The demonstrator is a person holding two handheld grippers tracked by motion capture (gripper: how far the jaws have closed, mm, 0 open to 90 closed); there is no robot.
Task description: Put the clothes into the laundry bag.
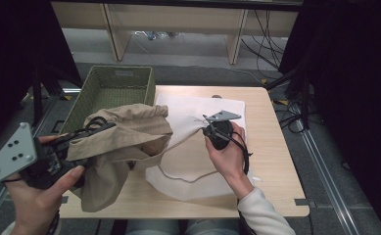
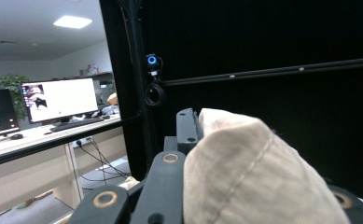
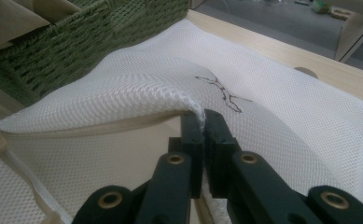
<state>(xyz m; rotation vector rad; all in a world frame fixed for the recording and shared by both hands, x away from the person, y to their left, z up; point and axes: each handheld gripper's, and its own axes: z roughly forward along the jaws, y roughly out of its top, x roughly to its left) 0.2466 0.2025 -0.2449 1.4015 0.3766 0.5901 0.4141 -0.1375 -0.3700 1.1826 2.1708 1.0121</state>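
**Garment lifted toward an opened mesh bag**

High view: the garment (image 1: 124,147), tan cloth, hangs bunched from the left gripper (image 1: 83,137), its long axis running from those fingers toward the bag (image 1: 198,147) on the bench (image 1: 271,147). The right gripper (image 1: 208,128) lifts the bag's edge. A basket (image 1: 114,88) stands behind.

Left gripper view: fingers clenched on the garment (image 2: 254,172), which is draped over them.

Right gripper view: fingers clenched on the bag's rim (image 3: 188,105), mouth open to their left. Stuffing likely remains.
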